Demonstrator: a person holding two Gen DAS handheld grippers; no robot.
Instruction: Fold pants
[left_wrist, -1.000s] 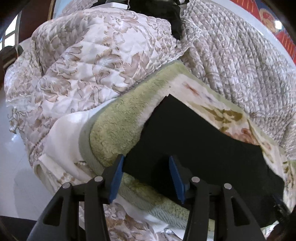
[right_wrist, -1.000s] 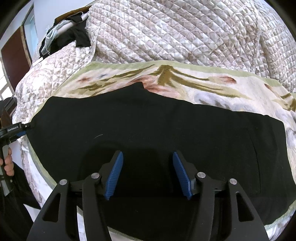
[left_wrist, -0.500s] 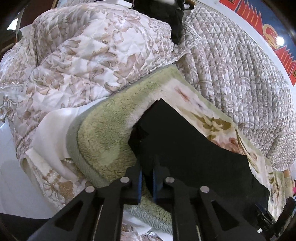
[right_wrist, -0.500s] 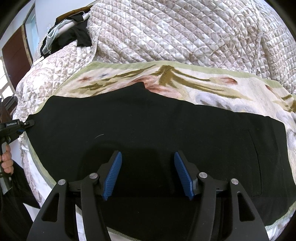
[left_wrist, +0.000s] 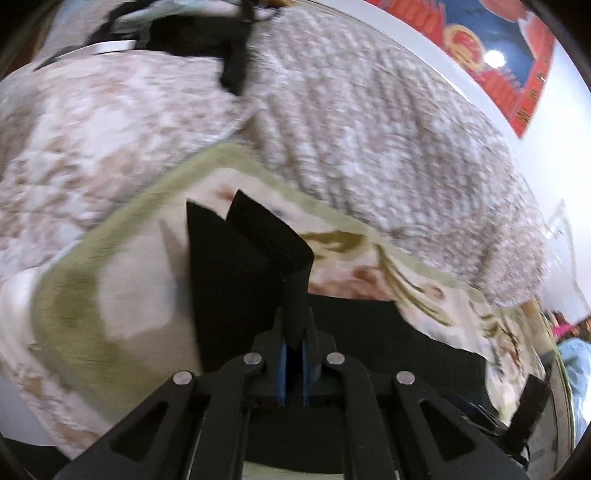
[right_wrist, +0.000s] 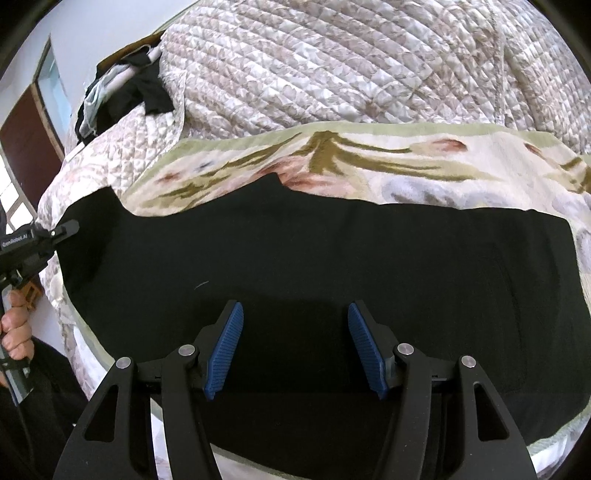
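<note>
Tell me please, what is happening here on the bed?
A person is folding black pants spread on a floral blanket over a quilted bedspread. The left gripper has its jaws shut on one end of the pants, which is raised off the blanket. The right gripper hovers open above the middle, holding nothing.

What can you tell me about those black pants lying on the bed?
The black pants are plain, matte and soft-looking, spread mostly flat across a floral green-edged blanket. A faint pocket seam shows near one end. The other end is pinched between the shut left tongs and lifted off the blanket, its fabric standing up in folds. The right tongs hover open over the near edge, gripping nothing.
</note>
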